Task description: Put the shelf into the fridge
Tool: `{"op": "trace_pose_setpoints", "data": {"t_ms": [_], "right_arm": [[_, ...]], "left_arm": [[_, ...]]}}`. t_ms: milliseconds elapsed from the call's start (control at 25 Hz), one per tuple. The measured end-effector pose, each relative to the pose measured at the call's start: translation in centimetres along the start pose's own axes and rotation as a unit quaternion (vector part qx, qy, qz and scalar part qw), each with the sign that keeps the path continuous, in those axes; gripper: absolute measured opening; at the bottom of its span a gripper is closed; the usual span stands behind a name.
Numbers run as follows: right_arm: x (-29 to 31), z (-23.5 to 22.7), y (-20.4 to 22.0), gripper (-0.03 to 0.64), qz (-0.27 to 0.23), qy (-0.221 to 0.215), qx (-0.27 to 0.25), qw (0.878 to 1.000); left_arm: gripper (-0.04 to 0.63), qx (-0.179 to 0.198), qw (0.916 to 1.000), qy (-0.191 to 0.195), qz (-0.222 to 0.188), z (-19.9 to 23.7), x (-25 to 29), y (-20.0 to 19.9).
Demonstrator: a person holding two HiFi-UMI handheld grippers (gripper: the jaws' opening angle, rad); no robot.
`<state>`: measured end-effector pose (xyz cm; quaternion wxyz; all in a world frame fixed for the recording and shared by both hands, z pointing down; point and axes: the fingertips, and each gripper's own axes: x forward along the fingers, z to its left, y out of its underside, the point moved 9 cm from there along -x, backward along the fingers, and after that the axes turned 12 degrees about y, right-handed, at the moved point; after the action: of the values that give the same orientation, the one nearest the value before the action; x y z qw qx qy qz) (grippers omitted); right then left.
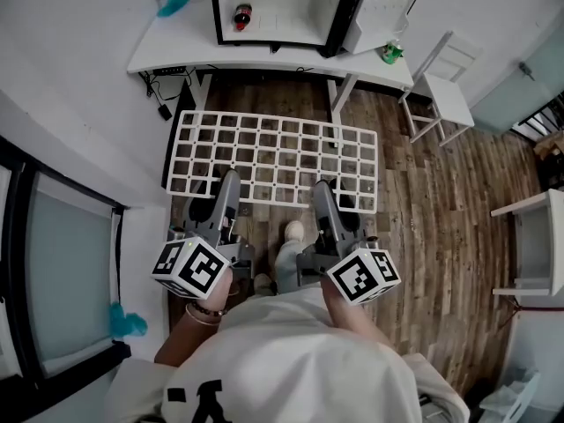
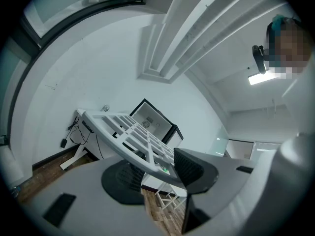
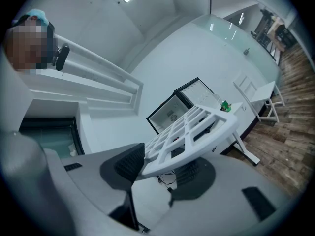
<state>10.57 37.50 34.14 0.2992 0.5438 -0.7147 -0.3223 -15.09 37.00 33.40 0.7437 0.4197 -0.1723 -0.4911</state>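
Observation:
The white grid shelf [image 1: 275, 159] hangs level above the wooden floor, in front of the table [image 1: 176, 49] that bears the open fridge [image 1: 280, 7]. My left gripper [image 1: 225, 183] is shut on the shelf's near edge at the left, my right gripper [image 1: 324, 194] on the same edge at the right. In the left gripper view the shelf [image 2: 130, 134] runs out from between the jaws of that gripper [image 2: 157, 168] toward the fridge [image 2: 153, 122]. The right gripper view shows the shelf [image 3: 192, 132] clamped in the right gripper [image 3: 162, 168], the fridge [image 3: 179, 107] beyond it.
The fridge door [image 1: 379, 7] stands swung open to the right. A red can [image 1: 241, 16] lies inside the fridge. A small green object [image 1: 391, 54] sits at the table's right end, a white chair [image 1: 441, 95] beside it. A wall and window run along the left.

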Motion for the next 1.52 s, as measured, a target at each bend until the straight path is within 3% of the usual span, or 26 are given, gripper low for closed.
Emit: {"op": "trace_pose_setpoints", "data": {"t_ms": [520,1080,1520], "right_arm": [[4.9,-0.3,-0.2,0.174,0.012,-0.017,0.005,1.000],[13.7,-2.5,-3.2,0.175,0.014,-0.023,0.003,1.000],[20.4,-4.6,-5.7,0.175,0.031,-0.036,0.005,0.999]], "left_arm": [[0.172,0.008,0.9998,-0.018,-0.005,2.3,2.9,-1.0],[0.172,0.011,0.9998,-0.016,-0.011,5.3,11.8,-2.0],[0.172,0.014,0.9992,-0.035,-0.016,6.9,18.1,-2.3]]}}
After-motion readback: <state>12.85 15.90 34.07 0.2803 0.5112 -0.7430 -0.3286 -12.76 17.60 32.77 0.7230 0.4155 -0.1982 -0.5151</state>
